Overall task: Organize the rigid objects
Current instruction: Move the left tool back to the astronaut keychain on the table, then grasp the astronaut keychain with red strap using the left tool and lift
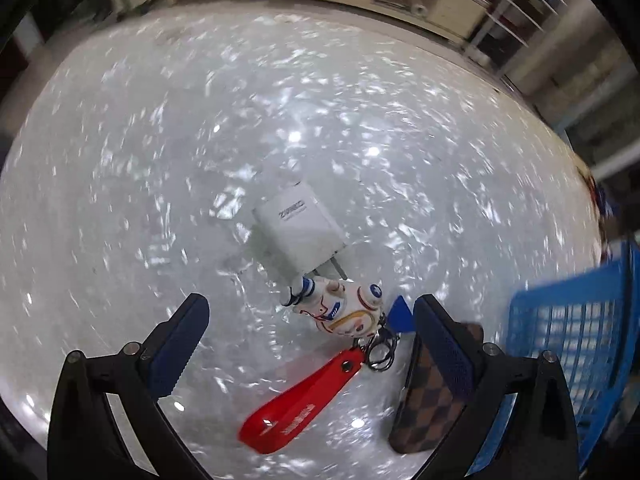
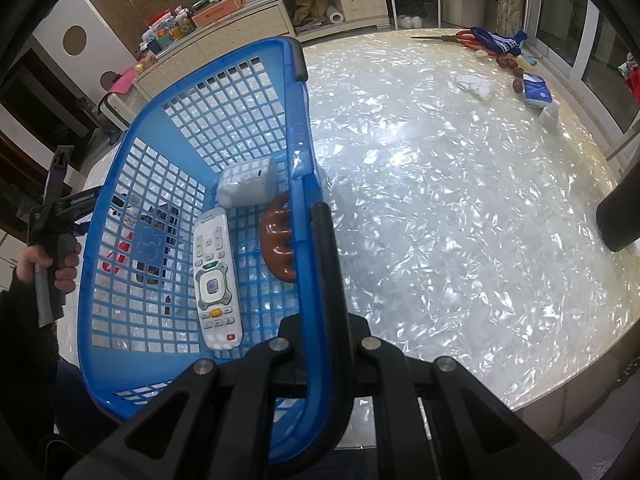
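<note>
My left gripper (image 1: 310,320) is open and hovers over a small astronaut figurine keychain (image 1: 340,306) with a red strap (image 1: 304,392). A white charger (image 1: 300,228) lies just beyond it. A brown checkered case (image 1: 432,396) lies under the right finger (image 1: 444,344). My right gripper (image 2: 320,280) is shut on the rim of the blue basket (image 2: 304,152), which also shows at the right edge of the left wrist view (image 1: 576,340). The basket holds a white remote (image 2: 216,280), a white box (image 2: 248,182) and a brown ridged massager (image 2: 278,240).
The pearly round table (image 2: 460,208) carries scissors (image 2: 464,40), a blue sock (image 2: 500,42), a tissue pack (image 2: 536,94) and brown beads (image 2: 508,64) at its far right. A dark cylinder (image 2: 620,216) stands at the right edge. Cabinets (image 2: 248,24) line the wall.
</note>
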Available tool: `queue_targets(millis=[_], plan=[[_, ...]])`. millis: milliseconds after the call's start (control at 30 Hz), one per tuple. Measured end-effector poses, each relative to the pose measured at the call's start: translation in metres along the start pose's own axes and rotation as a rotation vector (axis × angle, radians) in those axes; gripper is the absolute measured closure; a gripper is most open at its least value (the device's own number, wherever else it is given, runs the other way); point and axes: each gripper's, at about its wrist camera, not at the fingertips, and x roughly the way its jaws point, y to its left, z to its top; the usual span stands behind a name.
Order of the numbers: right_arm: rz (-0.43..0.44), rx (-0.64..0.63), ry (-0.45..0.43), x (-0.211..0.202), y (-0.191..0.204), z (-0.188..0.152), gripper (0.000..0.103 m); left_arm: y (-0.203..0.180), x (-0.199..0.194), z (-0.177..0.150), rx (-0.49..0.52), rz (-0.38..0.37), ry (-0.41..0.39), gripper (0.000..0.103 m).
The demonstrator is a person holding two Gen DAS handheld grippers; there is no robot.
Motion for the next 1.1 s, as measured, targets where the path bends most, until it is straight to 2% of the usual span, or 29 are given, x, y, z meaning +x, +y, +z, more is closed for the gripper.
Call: queue_targets(millis=[267,367,433,567,633,733,767,867,1100], plan=[[0.01,-0.001,-0.003,0.0,-0.001,0.001,0.096,-0.004,0.012,-0.002,-0.085,0.033,-0.014,0.001],[0.013,0.0,-0.003,0.0,-0.002,0.001,0.096,0.0,0.015,-0.004,-0.129,0.064,-0.027,0.011],[0.014,0.0,-0.004,0.0,-0.001,0.001,0.096,0.002,0.018,-0.005,-0.148,0.064,-0.023,0.013],[0.017,0.005,-0.007,-0.001,-0.002,0.001,0.096,0.002,0.016,-0.01,-0.108,0.101,-0.034,0.02],[0.019,0.009,-0.009,-0.001,-0.002,0.001,0.096,-0.004,0.015,-0.013,-0.102,0.095,-0.044,0.025],[0.018,0.009,-0.01,-0.001,-0.002,0.0,0.096,-0.007,0.012,-0.014,-0.105,0.075,-0.041,0.038],[0.017,0.006,-0.009,-0.001,-0.002,0.0,0.096,-0.011,0.012,-0.013,-0.104,0.052,-0.042,0.05],[0.018,0.008,-0.01,-0.001,-0.002,0.0,0.096,-0.017,0.01,-0.012,-0.09,0.039,-0.021,0.05],[0.011,0.016,-0.009,0.0,-0.002,0.0,0.096,-0.017,-0.003,-0.026,-0.002,0.043,-0.054,0.051]])
